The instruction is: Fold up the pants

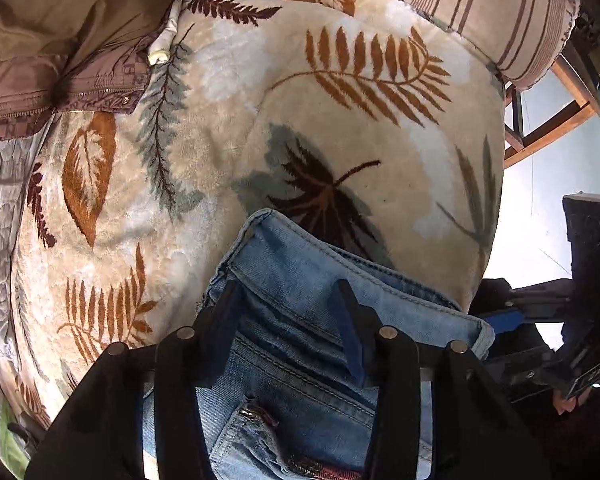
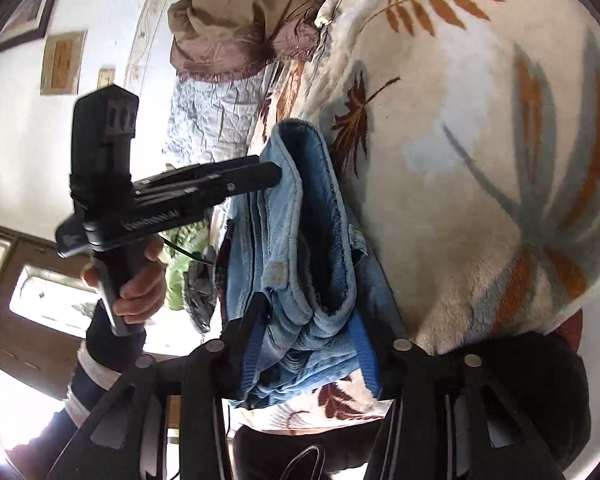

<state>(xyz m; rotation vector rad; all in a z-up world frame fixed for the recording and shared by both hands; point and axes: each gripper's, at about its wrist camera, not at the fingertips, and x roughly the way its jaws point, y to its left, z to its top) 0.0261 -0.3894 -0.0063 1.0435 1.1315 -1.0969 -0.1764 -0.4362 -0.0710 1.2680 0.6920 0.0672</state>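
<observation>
The pants are light blue jeans (image 1: 300,280), held up over the edge of a leaf-patterned blanket (image 1: 260,120). My left gripper (image 1: 288,300) is shut on the jeans near the waistband, denim bunched between its fingers. In the right wrist view the jeans (image 2: 296,220) hang folded lengthwise. My right gripper (image 2: 308,320) is shut on a thick bunch of the denim. The left gripper also shows in the right wrist view (image 2: 276,174), pinching the upper edge of the jeans.
A brown padded jacket (image 1: 60,40) lies at the blanket's far left. A striped cushion (image 1: 480,12) sits at the far right. A wooden chair frame (image 1: 552,120) stands beyond the bed's right edge. A quilted grey cover (image 2: 216,108) lies beside the blanket.
</observation>
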